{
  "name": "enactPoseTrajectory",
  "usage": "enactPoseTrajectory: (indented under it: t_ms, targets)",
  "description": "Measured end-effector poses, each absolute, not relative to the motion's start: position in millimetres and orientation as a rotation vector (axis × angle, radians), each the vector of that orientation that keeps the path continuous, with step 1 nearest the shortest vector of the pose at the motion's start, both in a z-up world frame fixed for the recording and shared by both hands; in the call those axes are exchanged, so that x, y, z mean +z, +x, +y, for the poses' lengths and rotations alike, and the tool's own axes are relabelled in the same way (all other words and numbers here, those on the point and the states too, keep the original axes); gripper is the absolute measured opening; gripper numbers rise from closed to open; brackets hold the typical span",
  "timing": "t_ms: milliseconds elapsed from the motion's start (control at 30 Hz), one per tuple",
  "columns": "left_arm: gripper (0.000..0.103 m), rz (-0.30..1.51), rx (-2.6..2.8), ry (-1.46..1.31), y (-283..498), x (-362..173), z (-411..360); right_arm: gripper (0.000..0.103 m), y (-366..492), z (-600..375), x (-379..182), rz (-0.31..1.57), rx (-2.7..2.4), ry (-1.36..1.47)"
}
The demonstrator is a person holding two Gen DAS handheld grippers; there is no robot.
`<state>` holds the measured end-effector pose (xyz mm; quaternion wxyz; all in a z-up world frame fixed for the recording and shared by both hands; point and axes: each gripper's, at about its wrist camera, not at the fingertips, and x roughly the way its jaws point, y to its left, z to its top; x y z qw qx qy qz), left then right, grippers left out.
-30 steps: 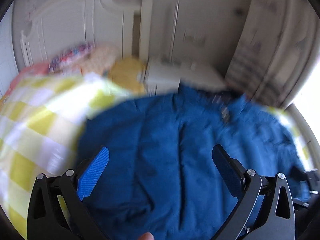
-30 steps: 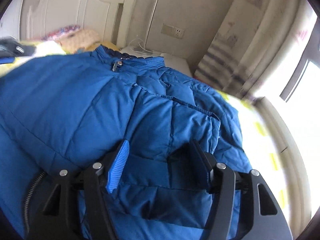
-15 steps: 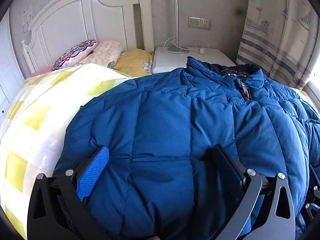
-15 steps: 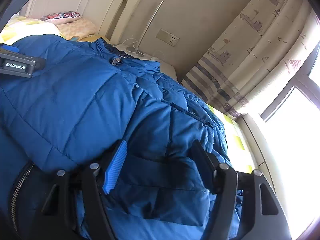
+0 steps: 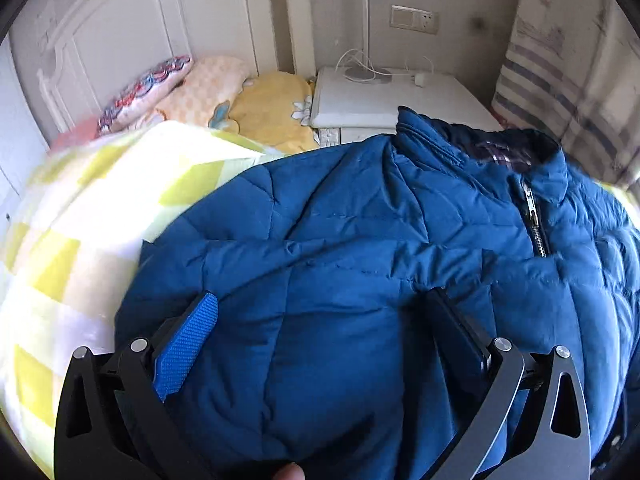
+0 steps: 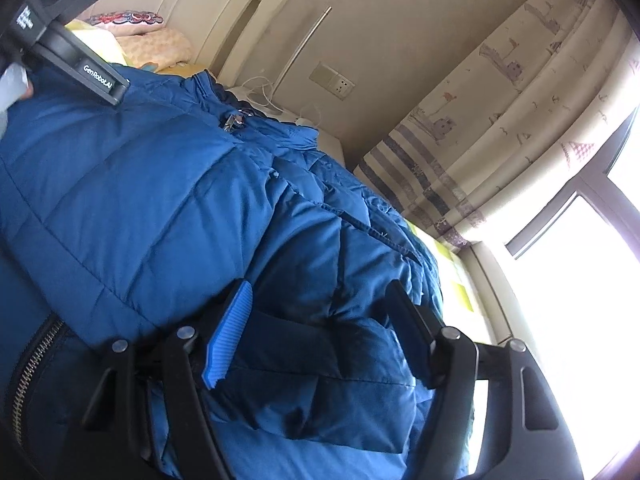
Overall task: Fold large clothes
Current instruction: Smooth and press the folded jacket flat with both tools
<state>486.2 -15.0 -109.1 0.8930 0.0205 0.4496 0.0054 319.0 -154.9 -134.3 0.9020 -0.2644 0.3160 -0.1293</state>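
Ahead of the tongs a white headboard (image 5: 132, 44) is standing against the wall; daylight is pouring through the window (image 6: 580, 280) beside patterned curtains (image 6: 500, 128).

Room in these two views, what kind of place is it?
Most likely a bedroom: a white headboard with pillows below it, a nightstand beside the bed, and a blue jacket spread on the checked bedcover.

Daylight floods in from the window (image 6: 580, 280), blown out to white glare. Fisheye distortion bends both views' edges, with dark corners. The left view's curtain (image 5: 568, 92) and checked bedspread (image 5: 68, 232) are smeared by blur.
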Motion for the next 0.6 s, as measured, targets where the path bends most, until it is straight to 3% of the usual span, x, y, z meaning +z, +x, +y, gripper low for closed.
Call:
enactPoseTrajectory:
  t_ms: [133,233,367,600]
  targets:
    - [0.099,0.916,0.056,0.061,467.8,-98.9,-18.6,0.070,319.8,-161.1,-131.5,0.663,-0.250,-0.511]
    - [0.099,0.802,-0.006,0.029,412.1,-81.5,-22.7,0.072,321.8,-174.1,-126.6,0.684,-0.204,-0.427]
    - [0.099,0.796,-0.017,0.196,390.2,-112.5,-37.5,0.077,327.5,-205.6,-120.9,0.731,-0.106,-0.213]
    - [0.099,0.795,-0.025,0.165,390.3,-115.2,-32.7,0.080,325.2,-223.7,-117.9,0.726,-0.029,-0.069]
